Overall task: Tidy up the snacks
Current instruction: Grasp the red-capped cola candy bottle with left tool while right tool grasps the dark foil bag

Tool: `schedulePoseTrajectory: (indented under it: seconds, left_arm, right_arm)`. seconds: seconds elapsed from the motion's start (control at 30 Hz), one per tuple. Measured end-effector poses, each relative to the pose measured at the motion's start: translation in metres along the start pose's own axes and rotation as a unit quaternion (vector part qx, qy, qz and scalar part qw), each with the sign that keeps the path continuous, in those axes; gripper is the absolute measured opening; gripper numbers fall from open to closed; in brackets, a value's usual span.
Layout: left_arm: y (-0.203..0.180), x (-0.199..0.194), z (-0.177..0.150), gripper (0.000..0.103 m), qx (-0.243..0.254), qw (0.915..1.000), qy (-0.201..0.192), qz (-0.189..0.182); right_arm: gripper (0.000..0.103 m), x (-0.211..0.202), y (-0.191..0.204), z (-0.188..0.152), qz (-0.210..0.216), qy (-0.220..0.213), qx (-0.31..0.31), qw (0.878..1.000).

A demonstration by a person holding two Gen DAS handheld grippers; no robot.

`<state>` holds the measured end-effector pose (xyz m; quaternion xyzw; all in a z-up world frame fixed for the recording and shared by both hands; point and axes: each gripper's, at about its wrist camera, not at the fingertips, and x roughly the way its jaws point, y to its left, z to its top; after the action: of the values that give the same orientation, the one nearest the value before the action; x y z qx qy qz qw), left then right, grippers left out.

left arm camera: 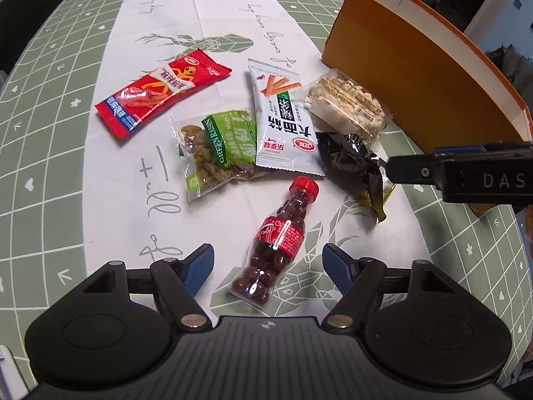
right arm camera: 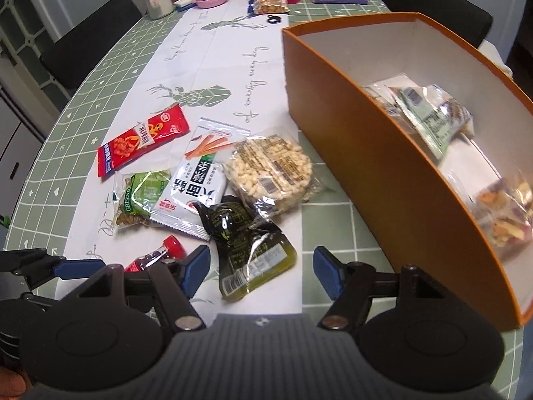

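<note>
Grippers both spread wide: left gripper point(left arm camera: 268, 261) straddles the bottle point(left arm camera: 276, 238), right gripper point(right arm camera: 261, 271) over the dark pouch point(right arm camera: 248, 245) beside the orange box point(right arm camera: 383, 180); next, probably clamp and lift.

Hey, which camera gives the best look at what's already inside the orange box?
The right wrist view: it looks over the rim into the orange box and shows clear snack packets lying inside. The left wrist view shows only the box's outer wall and a strip of white inner wall, no contents.
</note>
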<state>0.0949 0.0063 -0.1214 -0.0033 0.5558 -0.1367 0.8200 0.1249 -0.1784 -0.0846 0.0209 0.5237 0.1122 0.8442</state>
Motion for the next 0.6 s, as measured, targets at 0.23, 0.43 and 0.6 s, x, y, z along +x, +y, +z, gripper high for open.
schedulePoseTrajectory:
  seconds: [0.23,0.43,0.6]
  left_arm:
    - [0.000,0.009,-0.001,0.086,0.012,0.9999,0.001,0.005]
    - [0.002,0.010,0.001,0.086,0.017,0.9998,-0.009,0.009]
    - [0.001,0.011,0.000,0.086,0.028,0.9994,-0.011,0.015]
  right_arm:
    - [0.054,0.014,0.023,0.008,0.004,-0.035,-0.098,0.995]
    - [0.047,0.028,0.040,0.008,0.004,-0.045,-0.194,0.980]
    - [0.034,0.040,0.044,0.003,-0.003,-0.030,-0.223,0.974]
